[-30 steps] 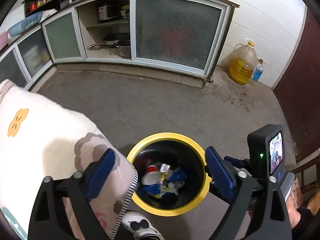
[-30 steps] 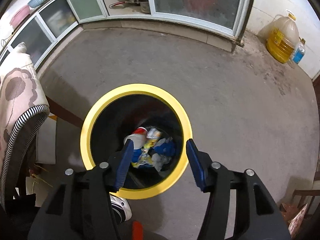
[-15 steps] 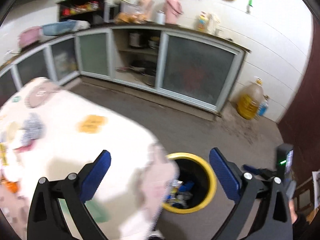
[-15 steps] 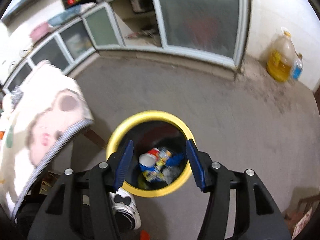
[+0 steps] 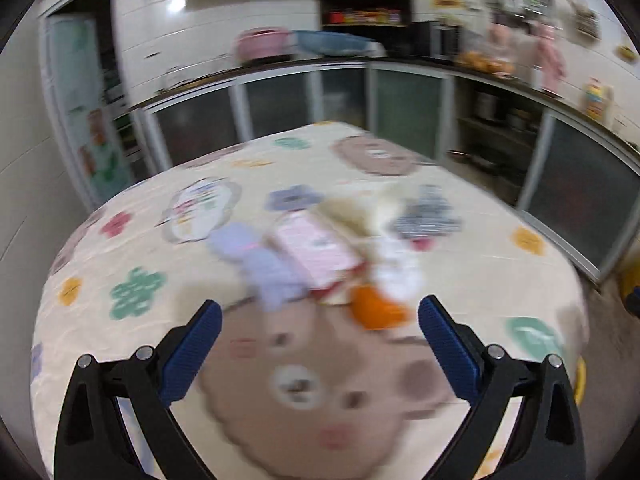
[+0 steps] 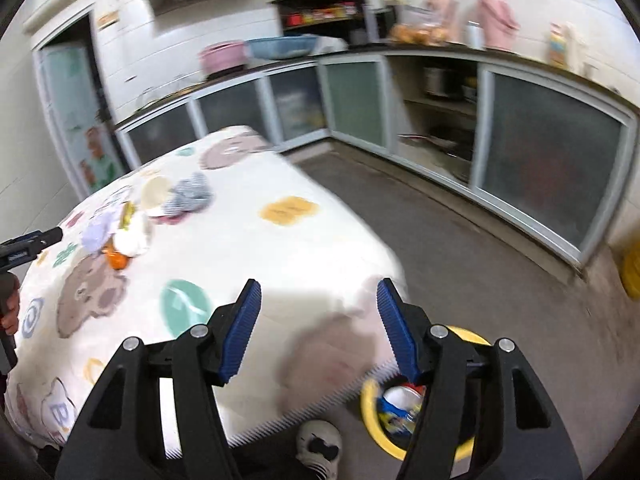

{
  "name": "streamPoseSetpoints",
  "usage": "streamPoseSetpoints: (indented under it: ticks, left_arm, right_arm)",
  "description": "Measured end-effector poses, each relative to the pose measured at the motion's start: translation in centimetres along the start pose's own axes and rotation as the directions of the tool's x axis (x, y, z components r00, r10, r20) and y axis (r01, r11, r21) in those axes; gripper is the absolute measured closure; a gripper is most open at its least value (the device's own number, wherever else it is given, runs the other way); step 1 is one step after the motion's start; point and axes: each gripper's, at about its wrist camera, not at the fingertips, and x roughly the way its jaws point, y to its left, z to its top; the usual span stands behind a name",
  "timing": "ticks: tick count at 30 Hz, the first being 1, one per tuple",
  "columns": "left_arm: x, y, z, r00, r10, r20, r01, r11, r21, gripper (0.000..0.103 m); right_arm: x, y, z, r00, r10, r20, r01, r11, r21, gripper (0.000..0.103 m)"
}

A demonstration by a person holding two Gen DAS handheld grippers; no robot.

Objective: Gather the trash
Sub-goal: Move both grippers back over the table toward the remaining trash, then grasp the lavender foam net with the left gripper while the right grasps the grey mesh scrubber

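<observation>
Left gripper [image 5: 318, 330] gapes wide and empty, aimed at the trash [image 5: 320, 256] heaped mid-frame on the table [image 5: 500, 280], likely lined up for a pick. Blurred heap: lilac, pink, white and orange scraps. Right gripper [image 6: 318, 330], jaws opening, nothing between, hangs over the table edge; bin [image 6: 370, 404] lower right already holds litter.
</observation>
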Motion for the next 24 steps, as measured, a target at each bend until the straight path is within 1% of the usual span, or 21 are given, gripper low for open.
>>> streamPoseSetpoints:
  ticks: [2, 5, 7, 11, 17, 24]
  left_arm:
    - [0.8, 1.9, -0.2, 0.999, 0.038, -0.010, -0.038, 0.999, -0.020, 0.008]
    - [1.8, 3.4, -0.7, 0.998, 0.058, -0.015, -0.058, 0.998, -0.021, 0.008]
    - [2.5, 3.9, -0.9, 0.998, 0.064, -0.017, -0.064, 0.998, -0.016, 0.008]
    - [3.7, 4.1, -1.4, 0.998, 0.051, -0.029, -0.052, 0.998, -0.032, 0.008]
    - [6.0, 4.6, -1.4, 0.996, 0.073, -0.051, -0.074, 0.997, -0.021, 0.008]
    - [8.2, 5.2, -1.2, 0.994, 0.061, -0.091, -0.065, 0.997, -0.044, 0.008]
  right_arm:
    - [1.8, 2.9, 1.5, 0.999, 0.053, -0.015, -0.053, 0.998, -0.037, 0.046]
    - [4.6, 6.5, 3.1, 0.995, 0.086, -0.049, -0.089, 0.993, -0.077, 0.046]
    - [6.2, 8.2, 4.0, 0.991, 0.111, -0.069, -0.116, 0.990, -0.081, 0.046]
    - [9.0, 11.0, 5.8, 0.991, 0.106, -0.082, -0.115, 0.988, -0.104, 0.046]
    - [11.4, 12.7, 7.3, 0.991, 0.092, -0.095, -0.104, 0.987, -0.126, 0.046]
    - [15.9, 13.3, 9.8, 0.986, 0.091, -0.143, -0.108, 0.988, -0.111, 0.046]
